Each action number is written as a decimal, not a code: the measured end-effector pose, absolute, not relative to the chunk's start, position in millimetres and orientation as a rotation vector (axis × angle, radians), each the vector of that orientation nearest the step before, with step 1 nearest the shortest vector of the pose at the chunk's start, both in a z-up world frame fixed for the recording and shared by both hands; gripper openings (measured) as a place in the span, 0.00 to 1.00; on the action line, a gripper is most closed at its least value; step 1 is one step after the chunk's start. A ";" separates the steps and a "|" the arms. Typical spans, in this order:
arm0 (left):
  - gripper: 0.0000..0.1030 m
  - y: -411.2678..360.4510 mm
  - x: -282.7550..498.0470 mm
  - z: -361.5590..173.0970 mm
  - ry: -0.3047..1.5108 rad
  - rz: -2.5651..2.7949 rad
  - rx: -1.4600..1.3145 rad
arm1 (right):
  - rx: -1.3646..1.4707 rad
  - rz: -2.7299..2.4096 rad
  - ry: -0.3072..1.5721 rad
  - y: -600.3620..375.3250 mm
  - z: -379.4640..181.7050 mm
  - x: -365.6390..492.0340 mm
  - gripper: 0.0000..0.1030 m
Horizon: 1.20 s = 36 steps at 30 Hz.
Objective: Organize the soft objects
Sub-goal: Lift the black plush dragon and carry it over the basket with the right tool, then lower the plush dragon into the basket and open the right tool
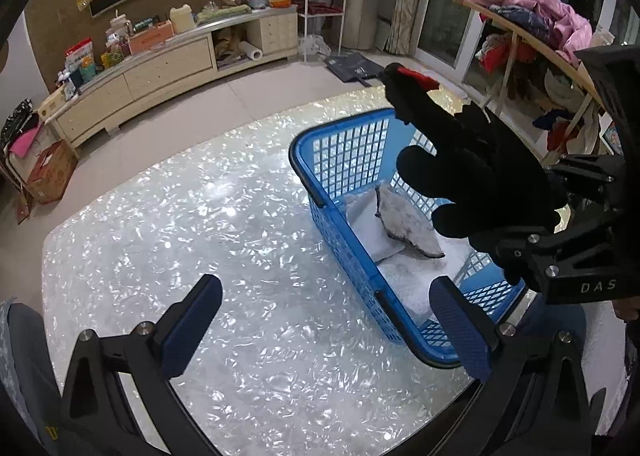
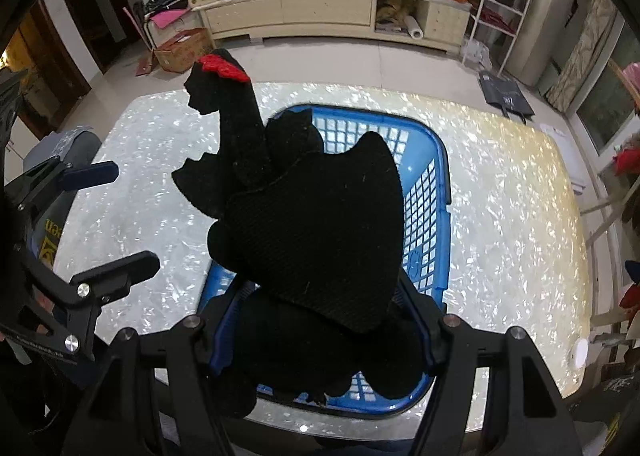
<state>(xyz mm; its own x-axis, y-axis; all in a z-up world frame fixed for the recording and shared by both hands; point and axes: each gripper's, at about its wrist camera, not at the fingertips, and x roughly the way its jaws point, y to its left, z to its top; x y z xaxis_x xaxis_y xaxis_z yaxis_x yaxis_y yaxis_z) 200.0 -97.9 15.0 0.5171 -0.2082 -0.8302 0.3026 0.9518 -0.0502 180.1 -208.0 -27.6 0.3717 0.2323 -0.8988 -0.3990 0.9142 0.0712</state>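
Above the blue basket [image 2: 434, 192], toward six o'clock in the right wrist view, hangs the black plush toy [image 2: 312, 240] — the right gripper [image 2: 320, 340] is clamped on its body; the carry looks nearly done, and the next move calls for lowering it inside the rim before letting go; the toy is dark and floppy, a ribbed wing spread, a long neck topped with a red crest at eleven o'clock; the left gripper [image 1: 326, 332] stands wide and empty over the pearly table [image 1: 180, 216] — grey and white soft pieces [image 1: 404, 232] already lie in the basket
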 end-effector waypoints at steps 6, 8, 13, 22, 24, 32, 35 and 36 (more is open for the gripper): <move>1.00 -101.4 217.3 -10.3 1.031 -0.316 0.103 | -0.160 0.381 1.185 -204.1 -55.6 198.2 0.65; 1.00 -102.4 224.0 -18.4 1.049 -0.323 0.093 | -0.159 0.372 1.204 -203.8 -65.7 205.0 0.65; 1.00 -107.3 240.5 -35.8 1.079 -0.328 0.097 | -0.158 0.335 1.261 -207.2 -90.7 223.3 0.65; 1.00 -114.0 257.9 -53.0 1.110 -0.356 0.080 | -0.277 0.302 1.283 -187.4 -106.6 236.5 0.66; 1.00 -114.1 258.7 -54.4 1.112 -0.362 0.077 | -0.325 0.285 1.287 -178.7 -110.0 234.7 0.68; 1.00 -110.0 253.9 -58.0 1.116 -0.372 0.052 | -0.394 0.244 1.290 -178.4 -110.9 235.1 0.71; 1.00 -108.3 252.5 -55.1 1.112 -0.374 0.049 | -0.372 0.252 1.293 -182.5 -106.0 236.0 0.71; 1.00 -107.9 252.1 -53.8 1.109 -0.374 0.052 | -0.374 0.246 1.293 -184.5 -105.4 235.7 0.71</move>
<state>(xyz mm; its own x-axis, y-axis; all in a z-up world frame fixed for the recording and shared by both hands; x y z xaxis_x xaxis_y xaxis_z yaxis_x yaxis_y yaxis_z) 252.1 -107.9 -53.8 0.3897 -0.2687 -0.8809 0.3200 0.9364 -0.1441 235.7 -184.5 -105.4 0.2606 -0.0303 -0.9650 -0.3828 0.9143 -0.1321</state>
